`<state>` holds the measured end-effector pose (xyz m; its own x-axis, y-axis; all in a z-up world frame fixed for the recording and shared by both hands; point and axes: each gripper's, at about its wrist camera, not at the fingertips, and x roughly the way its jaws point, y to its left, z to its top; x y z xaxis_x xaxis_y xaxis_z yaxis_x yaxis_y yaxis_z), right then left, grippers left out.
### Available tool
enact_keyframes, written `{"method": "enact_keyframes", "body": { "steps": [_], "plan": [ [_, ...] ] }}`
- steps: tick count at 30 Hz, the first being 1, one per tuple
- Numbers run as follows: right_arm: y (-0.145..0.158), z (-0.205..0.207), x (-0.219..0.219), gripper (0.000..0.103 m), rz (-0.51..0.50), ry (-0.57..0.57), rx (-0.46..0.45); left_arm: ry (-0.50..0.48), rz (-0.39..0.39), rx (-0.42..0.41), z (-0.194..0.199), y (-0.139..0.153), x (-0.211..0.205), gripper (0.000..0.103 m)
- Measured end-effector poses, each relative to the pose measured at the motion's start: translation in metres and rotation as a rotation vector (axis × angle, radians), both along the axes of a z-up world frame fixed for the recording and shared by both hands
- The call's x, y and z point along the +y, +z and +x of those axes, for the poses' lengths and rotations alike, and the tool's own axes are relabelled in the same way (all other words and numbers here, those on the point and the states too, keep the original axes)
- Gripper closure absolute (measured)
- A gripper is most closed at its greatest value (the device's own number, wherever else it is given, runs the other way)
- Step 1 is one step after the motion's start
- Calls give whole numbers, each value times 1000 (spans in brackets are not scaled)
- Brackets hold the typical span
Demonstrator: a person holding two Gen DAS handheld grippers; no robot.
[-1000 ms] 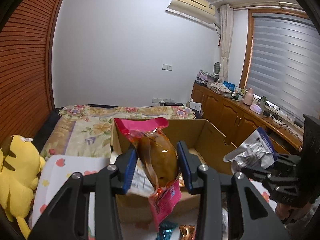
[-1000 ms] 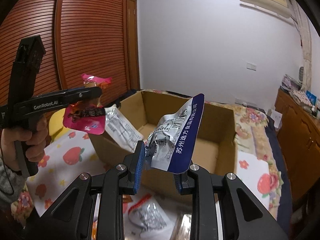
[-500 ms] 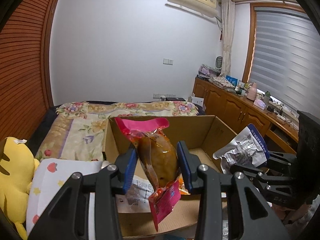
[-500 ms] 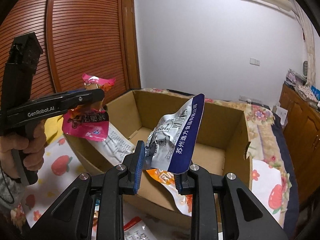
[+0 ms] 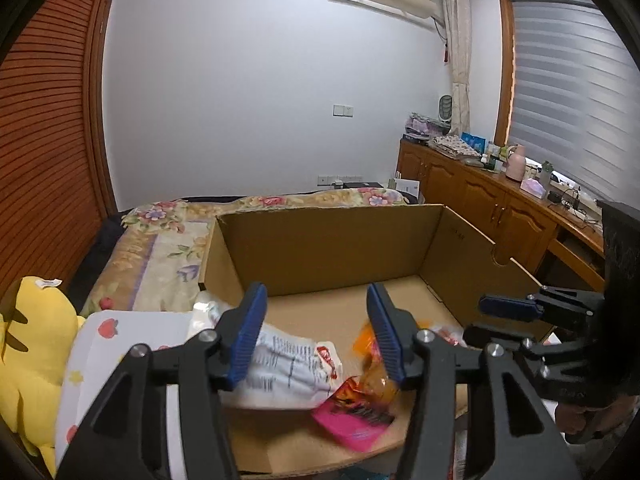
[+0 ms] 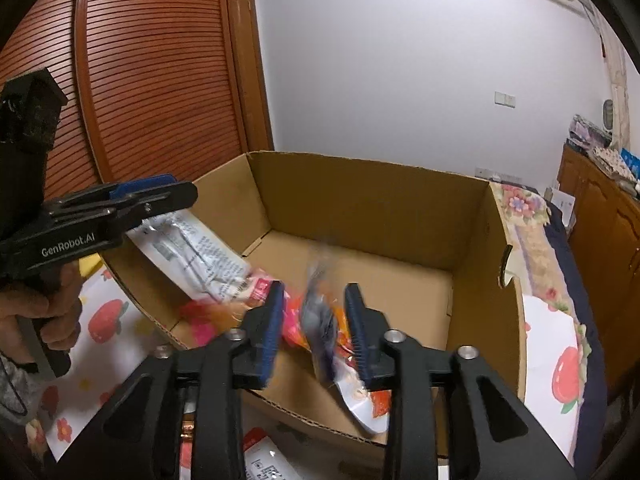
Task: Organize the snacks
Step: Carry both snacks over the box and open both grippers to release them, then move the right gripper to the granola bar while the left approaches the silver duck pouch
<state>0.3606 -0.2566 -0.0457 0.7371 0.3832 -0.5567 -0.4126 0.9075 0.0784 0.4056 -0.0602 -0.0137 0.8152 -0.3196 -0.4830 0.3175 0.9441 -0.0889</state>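
An open cardboard box stands on the bed under both grippers. My left gripper hangs over its near left part with its jaws opening and nothing between them. Just below them, the pink and orange snack packet is a falling blur inside the box, beside a white printed packet. My right gripper is over the box's near edge, jaws opening. The silver and blue packet is a blur dropping between the pads, free of them. Each view shows the other gripper: the right gripper, the left gripper.
A yellow plush toy lies left of the box on a strawberry-print sheet. Loose snack packets lie in front of the box. A hand holds the left gripper. Wooden cabinets run along the right wall.
Both grippers came lower and closer over the box. Both sets of jaws opened, and the pink packet and the silver packet dropped out of them into the box.
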Motion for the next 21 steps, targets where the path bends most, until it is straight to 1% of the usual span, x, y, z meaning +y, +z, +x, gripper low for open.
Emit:
{"method": "enact_keyframes", "body": {
  "steps": [1, 5, 8, 12, 14, 16, 21],
  "plan": [
    [1, -1, -1, 53, 2, 3, 0, 0, 4, 0, -1, 0, 0, 51],
    [5, -11, -2, 53, -7, 3, -15, -6, 9, -5, -10, 3, 0, 50],
    [9, -20, -3, 53, -4, -2, -27, -16, 5, -11, -26, 7, 1, 49],
    [21, -50, -8, 53, 1, -13, -59, -38, 8, -27, -53, 15, 3, 48],
    [26, -65, -10, 53, -4, -17, -68, -44, 10, -34, -68, 17, 3, 44],
    [29, -82, -14, 52, -13, -28, -73, -52, 5, -37, -83, 19, 5, 44],
    [22, -115, -32, 46, -23, -58, -49, -76, 13, -20, -116, 15, 5, 44]
  ]
}}
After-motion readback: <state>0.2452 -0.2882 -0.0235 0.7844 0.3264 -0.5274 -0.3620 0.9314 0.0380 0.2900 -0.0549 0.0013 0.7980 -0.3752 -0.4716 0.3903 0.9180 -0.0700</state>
